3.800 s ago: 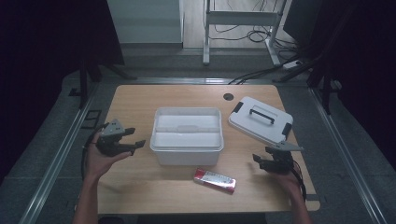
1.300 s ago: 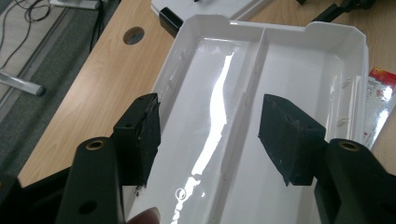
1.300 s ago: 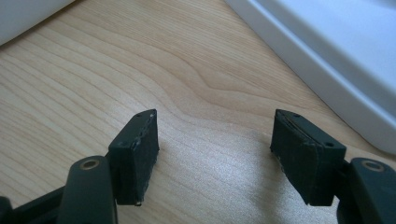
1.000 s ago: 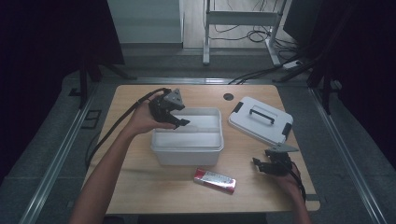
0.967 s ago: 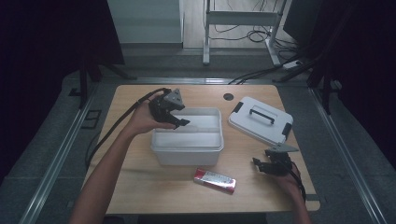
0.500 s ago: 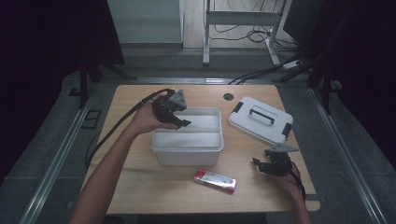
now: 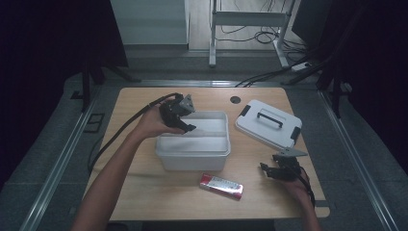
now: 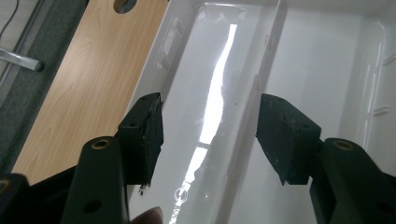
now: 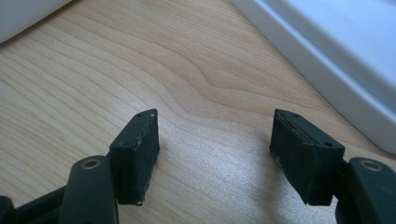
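A white plastic bin (image 7: 193,149) stands in the middle of the wooden table (image 7: 134,192). My left gripper (image 7: 185,126) hovers over the bin's far left corner, open and holding nothing. In the left gripper view its jaws straddle a raised divider (image 8: 261,79) inside the empty bin (image 8: 327,70). My right gripper (image 7: 267,169) rests low near the table's right front, open, with bare wood (image 9: 210,116) between its jaws. The bin's white lid (image 7: 267,123) with a dark handle lies right of the bin, and its edge (image 9: 336,70) shows in the right gripper view.
A red and silver packet (image 7: 221,184) lies flat in front of the bin. A round cable hole (image 7: 235,99) sits near the table's far edge. A black cable (image 7: 120,132) trails from the left gripper off the table's left side.
The left gripper went from the table's left side up over the bin's far left corner, then shifted only slightly. The right gripper has stayed put.
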### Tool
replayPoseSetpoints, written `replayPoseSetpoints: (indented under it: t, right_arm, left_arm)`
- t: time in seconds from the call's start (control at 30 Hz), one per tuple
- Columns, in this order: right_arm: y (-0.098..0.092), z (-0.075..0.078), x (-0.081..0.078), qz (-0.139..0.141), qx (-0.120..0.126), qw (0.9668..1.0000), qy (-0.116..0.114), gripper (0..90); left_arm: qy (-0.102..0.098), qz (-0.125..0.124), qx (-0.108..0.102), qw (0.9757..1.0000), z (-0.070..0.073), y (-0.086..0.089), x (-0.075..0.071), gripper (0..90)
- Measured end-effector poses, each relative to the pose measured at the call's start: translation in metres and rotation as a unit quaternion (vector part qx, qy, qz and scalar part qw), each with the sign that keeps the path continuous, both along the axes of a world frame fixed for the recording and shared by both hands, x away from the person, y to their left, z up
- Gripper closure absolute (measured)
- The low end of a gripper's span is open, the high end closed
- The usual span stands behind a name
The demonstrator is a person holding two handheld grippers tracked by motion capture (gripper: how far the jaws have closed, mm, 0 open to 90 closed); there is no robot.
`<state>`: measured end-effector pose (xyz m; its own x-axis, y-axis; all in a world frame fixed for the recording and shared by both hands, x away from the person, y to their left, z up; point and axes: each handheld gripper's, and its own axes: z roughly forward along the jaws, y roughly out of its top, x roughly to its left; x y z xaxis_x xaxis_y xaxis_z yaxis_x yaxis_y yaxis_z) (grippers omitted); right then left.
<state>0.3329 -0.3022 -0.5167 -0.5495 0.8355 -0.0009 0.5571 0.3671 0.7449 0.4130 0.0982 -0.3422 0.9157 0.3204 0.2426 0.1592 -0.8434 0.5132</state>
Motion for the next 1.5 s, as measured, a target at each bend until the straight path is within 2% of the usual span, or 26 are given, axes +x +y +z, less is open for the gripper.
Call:
replayPoseSetpoints:
  t: [0.37,0.5,0.57,0.77,0.97,1.5]
  right_arm:
    - [0.000,0.000,0.000,0.000,0.001,1.0000,0.001,32.6]
    - [0.000,0.000,0.000,0.000,0.002,1.0000,0.002,32.7]
    - [0.000,0.000,0.000,0.000,0.002,1.0000,0.002,32.7]
    - [0.000,0.000,0.000,0.000,0.002,1.0000,0.002,32.7]
    - [-0.001,0.000,0.000,0.000,0.004,1.0000,0.002,32.7]
    - [-0.002,0.000,0.001,-0.001,0.004,1.0000,0.003,32.8]
  left_arm:
    - [0.007,0.001,0.015,0.9999,-0.006,-0.005,0.002,41.7]
    - [0.012,-0.001,0.012,0.9999,-0.005,-0.005,0.002,41.9]
    - [0.008,0.002,0.024,0.9997,-0.004,-0.007,0.002,42.0]
    - [0.005,-0.003,0.033,0.9994,-0.003,-0.012,0.001,42.0]
    - [0.010,-0.004,0.046,0.9989,-0.009,-0.017,0.002,42.2]
    - [0.024,-0.012,0.058,0.9979,-0.016,-0.023,0.006,42.8]
